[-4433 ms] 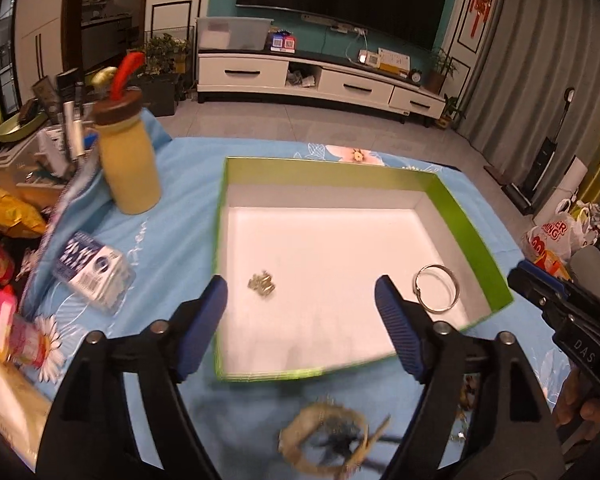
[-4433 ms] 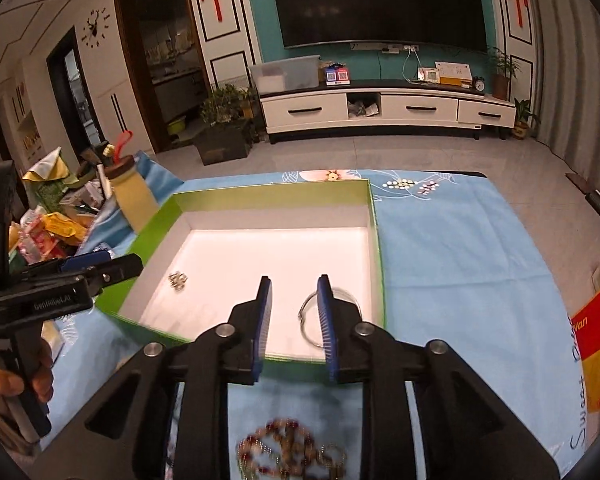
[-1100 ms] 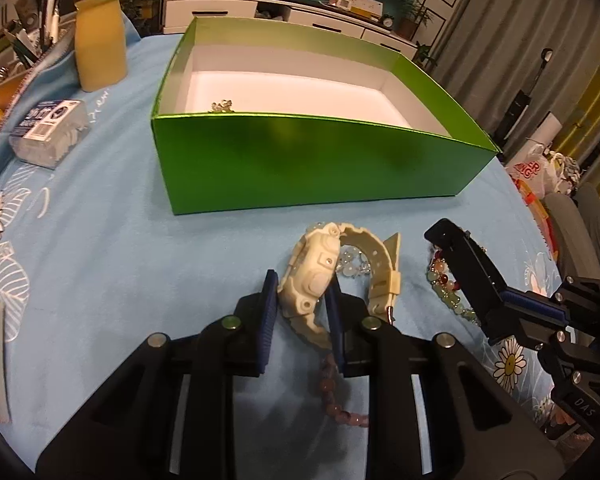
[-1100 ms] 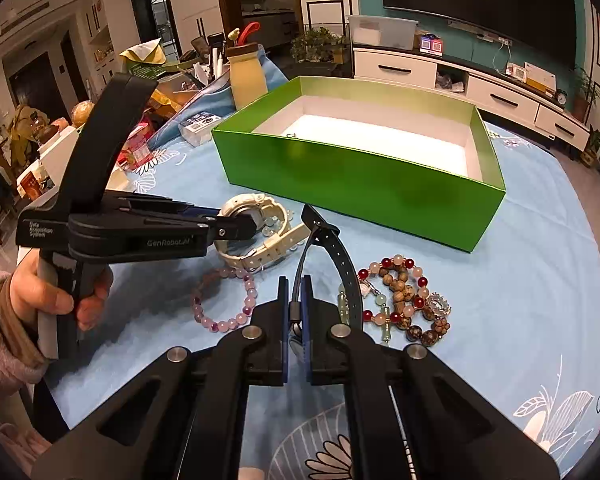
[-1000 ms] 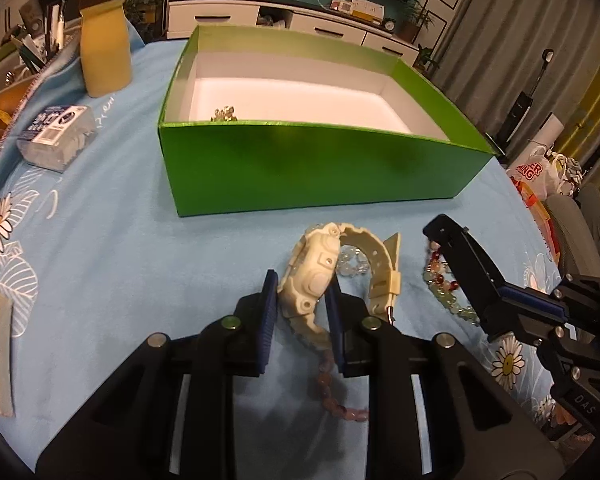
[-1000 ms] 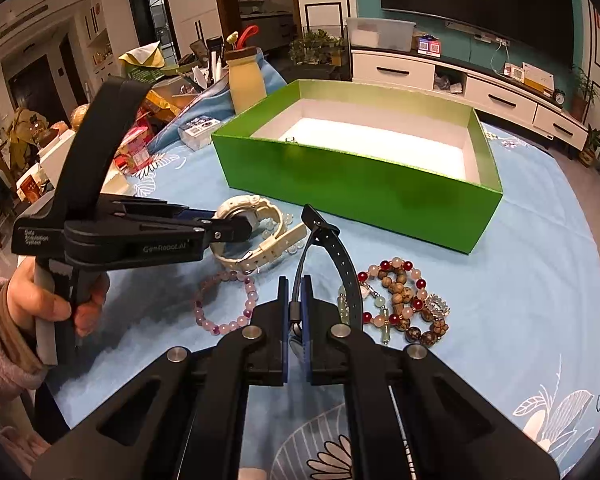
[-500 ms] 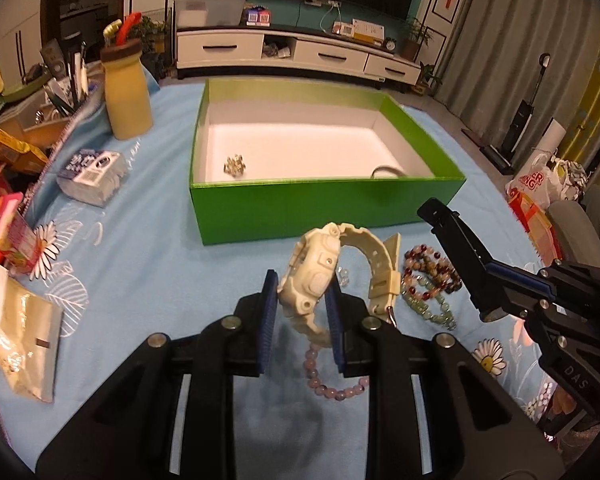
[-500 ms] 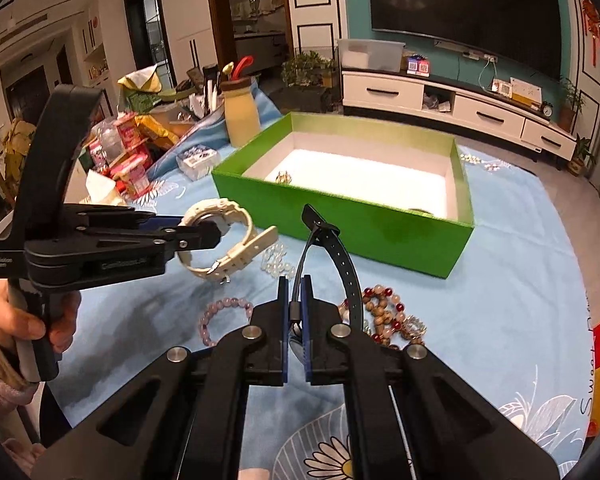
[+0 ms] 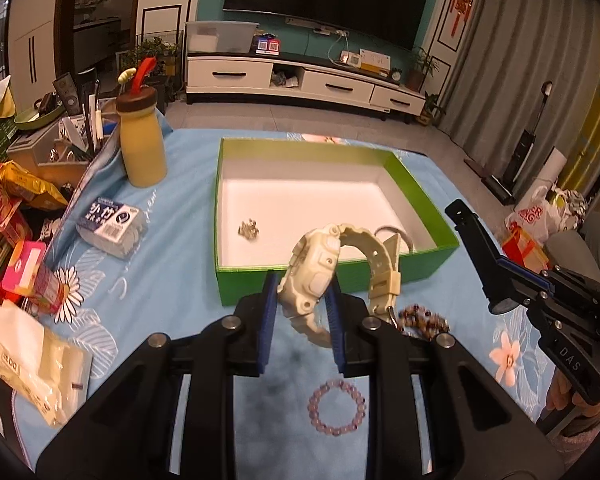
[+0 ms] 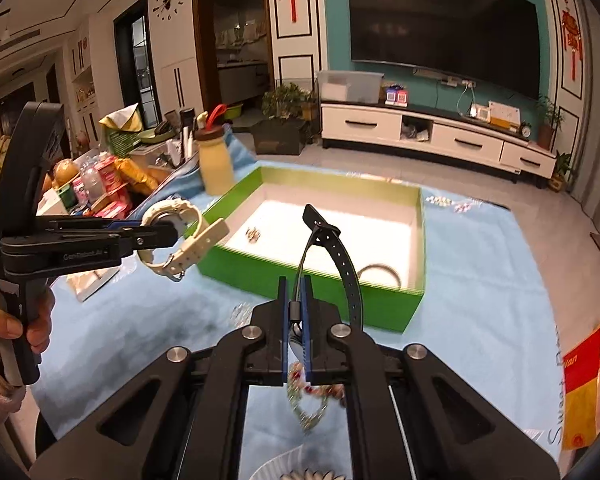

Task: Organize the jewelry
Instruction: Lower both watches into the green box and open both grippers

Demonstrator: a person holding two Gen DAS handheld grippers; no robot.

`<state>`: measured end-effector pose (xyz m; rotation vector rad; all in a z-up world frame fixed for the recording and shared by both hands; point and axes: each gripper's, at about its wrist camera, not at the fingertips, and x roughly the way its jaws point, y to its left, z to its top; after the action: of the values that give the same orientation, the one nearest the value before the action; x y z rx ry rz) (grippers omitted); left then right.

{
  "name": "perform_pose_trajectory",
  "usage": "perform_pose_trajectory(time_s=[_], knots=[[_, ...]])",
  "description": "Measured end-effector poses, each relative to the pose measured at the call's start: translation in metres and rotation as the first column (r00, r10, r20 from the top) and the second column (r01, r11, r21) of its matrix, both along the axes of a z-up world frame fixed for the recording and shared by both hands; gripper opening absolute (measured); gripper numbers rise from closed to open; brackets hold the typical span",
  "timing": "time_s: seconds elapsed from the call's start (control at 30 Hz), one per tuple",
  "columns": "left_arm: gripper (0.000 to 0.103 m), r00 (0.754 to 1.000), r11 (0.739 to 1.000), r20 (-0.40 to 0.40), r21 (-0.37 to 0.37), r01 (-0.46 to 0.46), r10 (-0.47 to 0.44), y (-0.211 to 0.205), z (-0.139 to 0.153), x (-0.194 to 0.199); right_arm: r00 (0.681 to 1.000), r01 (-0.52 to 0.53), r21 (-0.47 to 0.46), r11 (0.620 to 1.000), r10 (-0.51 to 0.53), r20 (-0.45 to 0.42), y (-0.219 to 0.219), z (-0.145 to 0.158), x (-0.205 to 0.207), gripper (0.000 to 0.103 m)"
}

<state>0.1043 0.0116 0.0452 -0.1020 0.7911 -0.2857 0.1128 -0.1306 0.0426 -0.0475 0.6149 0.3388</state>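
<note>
My left gripper (image 9: 302,292) is shut on a cream watch (image 9: 314,270) and holds it in the air in front of the green box (image 9: 340,276). The left gripper (image 10: 168,232) and the cream watch (image 10: 180,236) also show in the right wrist view. My right gripper (image 10: 296,300) is shut on a black watch (image 10: 340,256) and holds it above the table, its strap arching up before the green box (image 10: 312,280). The box holds a small silver piece (image 9: 249,229) and a metal bangle (image 10: 378,274).
A pink bead bracelet (image 9: 336,408) and dark bead bracelets (image 9: 424,318) lie on the blue cloth (image 9: 172,292) below the grippers. A yellow bottle (image 9: 142,144), a tissue pack (image 9: 110,220) and snack packets (image 9: 8,200) crowd the left side.
Both grippers have risen higher with their watches and the view now looks down into the box. The bracelets stay on the cloth below.
</note>
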Motion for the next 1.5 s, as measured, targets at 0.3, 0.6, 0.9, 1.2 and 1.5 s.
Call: perform_pose_trajectory(time_s=[0.3,0.6,0.9,1.2,1.5], knots=[[0.023,1.000,1.000,-0.003,-0.013,-0.022,0.022,0.000,0.004,0.040,0.999,0.021,0.009,1.000,-0.021,0.041,-0.003,0.011,0.034,0.005],[0.023,1.000,1.000,-0.021,0.007,-0.024,0.024,-0.012,-0.007,0.074,0.999,0.019,0.007,1.000,-0.019,0.029,0.004,0.002,0.067,0.005],[0.024,0.999,0.999,-0.049,0.046,-0.004,0.007,-0.031,-0.024,0.097,1.000,0.021,0.022,1.000,-0.020,-0.017,0.006,-0.012,0.098,0.005],[0.024,0.995,0.998,-0.096,0.064,0.010,-0.004,-0.038,-0.042,0.118,0.997,0.027,0.039,0.999,-0.024,-0.075,0.008,-0.031,0.121,0.005],[0.024,0.993,0.997,-0.120,0.082,0.007,0.003,-0.039,-0.051,0.127,0.992,0.028,0.033,0.999,-0.024,-0.120,0.011,-0.044,0.131,0.005]])
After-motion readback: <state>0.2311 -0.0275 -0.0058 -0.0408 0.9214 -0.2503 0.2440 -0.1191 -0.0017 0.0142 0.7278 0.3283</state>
